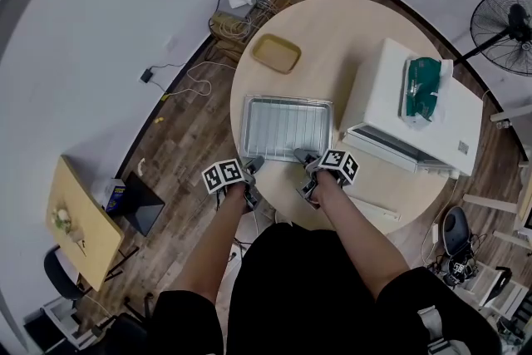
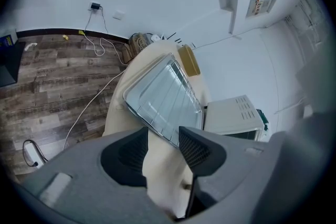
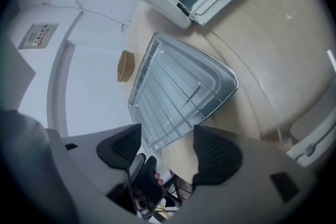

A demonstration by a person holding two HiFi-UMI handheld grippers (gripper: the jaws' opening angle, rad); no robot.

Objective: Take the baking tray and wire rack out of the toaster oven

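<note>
Head view: the baking tray (image 1: 287,100), with the wire rack (image 1: 287,129) laid in it, is seen on the table (image 1: 332,29) just beside the toaster oven (image 1: 416,104). The left gripper (image 2: 163,134) and right gripper (image 3: 167,131) are held with jaws apart at the tray's near rim, nothing clamped. The metal is judged thin, stiff, light and slippery; the raised rim is best pinched, and the loose rack could slide.

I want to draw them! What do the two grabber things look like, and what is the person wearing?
Both are chunky grey plastic: the left gripper and the right gripper look alike. Each jaw has a dark ribbed pad with a pointed tip. A white cube with black square markers sits on each. The person wears black clothes.
</note>
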